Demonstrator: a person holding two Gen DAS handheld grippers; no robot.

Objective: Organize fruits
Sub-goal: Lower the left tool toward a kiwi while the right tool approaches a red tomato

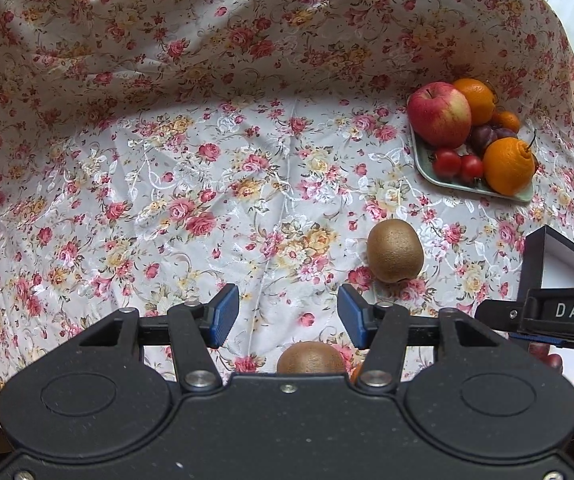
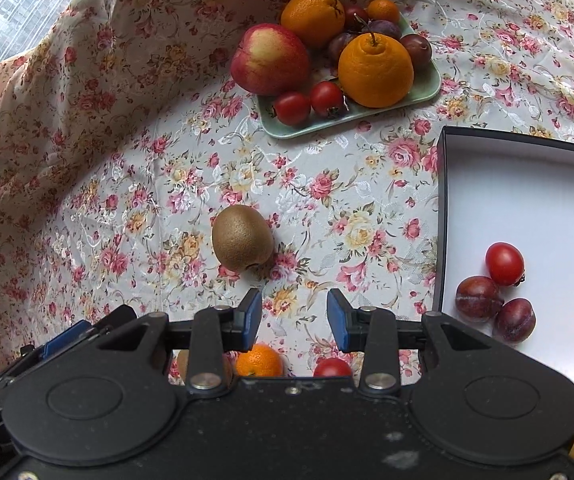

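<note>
Overall, a tabletop [image 2: 135,184] draped in a flowered cloth is seen from both wrist views. At its right side a black-walled box [image 2: 442,216] with a white floor is placed; inside it lie a red tomato [image 2: 504,263] and two dark plums [image 2: 478,298], the tomato just beside the plums. Farther back a pale green tray [image 2: 427,88] is set, loaded with an apple [image 2: 270,65], two large oranges [image 2: 375,70], plums and two small tomatoes [image 2: 291,108].

Both tools are pointed steeply down at the cloth. The left tool [image 1: 288,316] is held with its blue pads apart, and nothing is gripped or touched by them; bare cloth shows in the gap. The right tool [image 2: 294,316] is held with a narrower gap between its pads, and nothing is clamped there either.

One kiwi [image 2: 242,242] is left loose on the cloth, ahead of both tools and clear of box and tray. A second kiwi [image 1: 311,357] is partly hidden under the left tool's body. A small mandarin [image 2: 259,360] and another tomato [image 2: 331,368] are partly hidden beneath the right tool.
</note>
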